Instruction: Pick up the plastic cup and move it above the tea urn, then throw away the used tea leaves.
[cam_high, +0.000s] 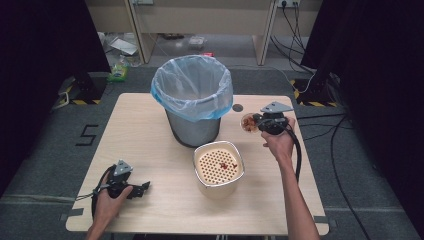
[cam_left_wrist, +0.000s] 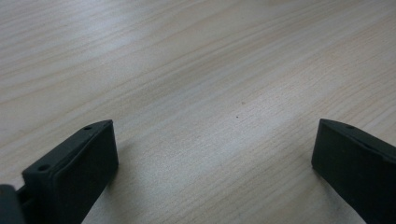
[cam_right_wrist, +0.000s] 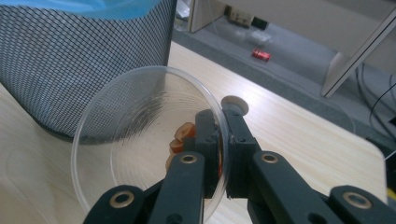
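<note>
Clear plastic bowl (cam_right_wrist: 140, 140) with a few orange pieces inside, right of centre in the high view, pinched at its rim by the right gripper (cam_high: 262, 121). Just beside the bag-lined bin (cam_high: 192, 97), not yet over it; emptying likely left. Crumbs on the perforated container (cam_high: 218, 164). Left gripper (cam_left_wrist: 212, 163) spread wide, empty, lower left on the table (cam_high: 150, 125).

Clear plastic bowl (cam_right_wrist: 140, 140), tilted, orange pieces (cam_right_wrist: 180, 140) inside.

Bare forearms w/o sleeves, black claws (cam_high: 139, 189) (cam_high: 256, 120), brass screws, grey triangular plates, black cables
</note>
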